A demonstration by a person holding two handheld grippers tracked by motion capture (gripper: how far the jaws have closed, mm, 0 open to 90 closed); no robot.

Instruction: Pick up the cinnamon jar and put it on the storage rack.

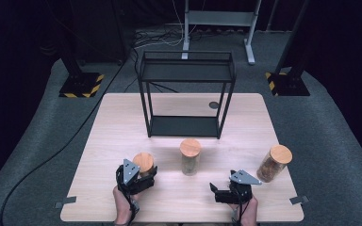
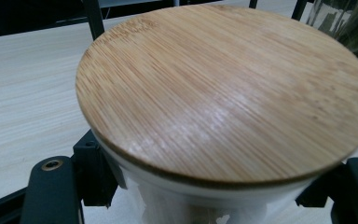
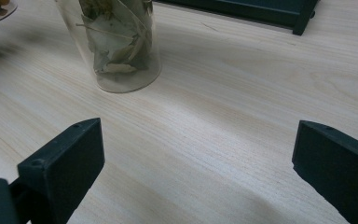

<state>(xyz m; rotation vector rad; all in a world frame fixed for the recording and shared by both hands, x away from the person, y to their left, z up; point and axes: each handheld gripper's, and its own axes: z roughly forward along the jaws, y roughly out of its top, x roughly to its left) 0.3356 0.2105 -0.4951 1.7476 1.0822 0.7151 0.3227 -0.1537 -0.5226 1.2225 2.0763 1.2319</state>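
My left gripper [image 1: 143, 177] is shut on a glass jar with a round bamboo lid [image 1: 143, 162] at the table's near left. In the left gripper view the lid [image 2: 223, 88] spreads above the two black jaws, which press on the glass from either side. My right gripper [image 1: 219, 192] is open low over bare wood at the near right, with nothing between its wide-apart jaws [image 3: 196, 158]. A second lidded jar [image 1: 190, 157], holding dried leaves [image 3: 121, 46], stands at the table's middle. A third lidded jar [image 1: 274, 164] with brownish contents stands at the right.
A black metal two-tier rack [image 1: 186, 94] stands at the back middle of the wooden table [image 1: 122, 122]; its base rail [image 3: 242, 11] lies beyond the leaf jar. A small dark disc [image 1: 214, 105] lies next to the rack. Cables run over the grey floor behind.
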